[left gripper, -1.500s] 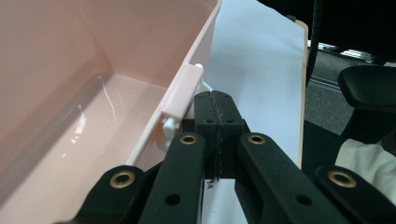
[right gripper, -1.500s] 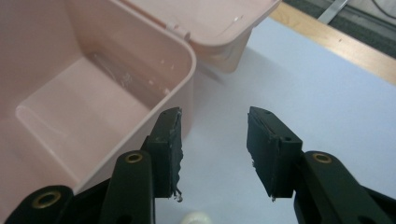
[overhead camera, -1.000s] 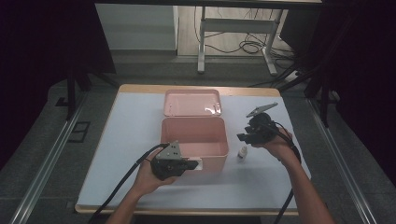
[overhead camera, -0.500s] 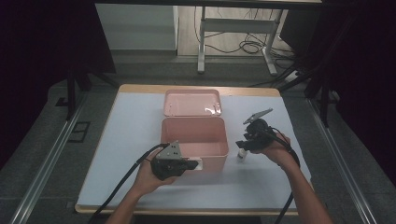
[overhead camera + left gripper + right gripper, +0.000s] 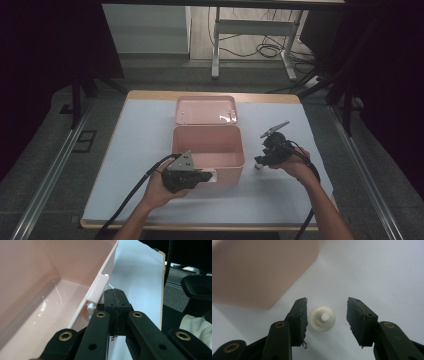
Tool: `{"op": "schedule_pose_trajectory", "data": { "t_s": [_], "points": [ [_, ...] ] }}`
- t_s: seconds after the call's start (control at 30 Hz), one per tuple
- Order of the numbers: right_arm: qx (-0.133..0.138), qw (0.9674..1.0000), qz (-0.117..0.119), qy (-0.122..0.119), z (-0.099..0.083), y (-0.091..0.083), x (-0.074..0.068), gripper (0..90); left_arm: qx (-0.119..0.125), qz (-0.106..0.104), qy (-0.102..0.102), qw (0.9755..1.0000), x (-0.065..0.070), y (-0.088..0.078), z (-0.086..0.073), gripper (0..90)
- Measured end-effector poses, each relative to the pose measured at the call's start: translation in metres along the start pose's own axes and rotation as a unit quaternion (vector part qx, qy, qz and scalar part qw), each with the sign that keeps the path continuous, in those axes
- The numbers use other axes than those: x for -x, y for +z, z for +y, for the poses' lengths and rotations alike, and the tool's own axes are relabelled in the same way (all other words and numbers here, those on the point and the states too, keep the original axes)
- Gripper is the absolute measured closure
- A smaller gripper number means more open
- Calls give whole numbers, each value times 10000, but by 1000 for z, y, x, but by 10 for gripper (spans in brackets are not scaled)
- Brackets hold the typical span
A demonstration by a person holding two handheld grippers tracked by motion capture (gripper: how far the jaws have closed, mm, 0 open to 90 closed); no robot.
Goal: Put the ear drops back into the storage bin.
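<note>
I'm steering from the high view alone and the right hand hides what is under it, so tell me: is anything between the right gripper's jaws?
Observer: Yes. In the right gripper view a small white round cap-like piece sits on the white table cover between the right gripper jaws, which stand open with a gap on each side.
Operator: And the left gripper?
Observer: The left gripper is shut, its pads pressed together, right beside a small latch on the rim of the pink box. I cannot tell whether it pinches anything.
Operator: Anything in the box?
Observer: The part of its floor seen in the left gripper view is bare.
</note>
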State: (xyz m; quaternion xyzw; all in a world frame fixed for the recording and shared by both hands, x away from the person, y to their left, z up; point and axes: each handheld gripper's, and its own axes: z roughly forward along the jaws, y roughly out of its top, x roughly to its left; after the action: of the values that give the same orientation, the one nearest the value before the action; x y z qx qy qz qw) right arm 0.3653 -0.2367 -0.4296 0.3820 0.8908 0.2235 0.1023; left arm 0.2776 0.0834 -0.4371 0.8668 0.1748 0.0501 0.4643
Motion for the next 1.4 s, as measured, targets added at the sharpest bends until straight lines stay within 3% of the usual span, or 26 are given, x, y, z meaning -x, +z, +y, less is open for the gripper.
{"op": "schedule_pose_trajectory", "data": {
  "t_s": [0.63, 0.93, 1.13, 1.4],
  "points": [
    [-713, 9974, 48, -77, -3, 32, 1, 544, 5, -3, -17, 10000, 0, 0, 0, 900],
    [-894, 9959, -2, -145, 0, 36, -2, 600, 7, -4, -16, 10000, 0, 0, 0, 900],
    [-738, 9972, 57, -120, 5, 21, 3, 602, 5, -3, 4, 10000, 0, 0, 0, 900],
    [-332, 9992, -12, -238, 22, -18, 0, 602, 30, -6, -32, 10000, 0, 0, 0, 900]
  ]
}}
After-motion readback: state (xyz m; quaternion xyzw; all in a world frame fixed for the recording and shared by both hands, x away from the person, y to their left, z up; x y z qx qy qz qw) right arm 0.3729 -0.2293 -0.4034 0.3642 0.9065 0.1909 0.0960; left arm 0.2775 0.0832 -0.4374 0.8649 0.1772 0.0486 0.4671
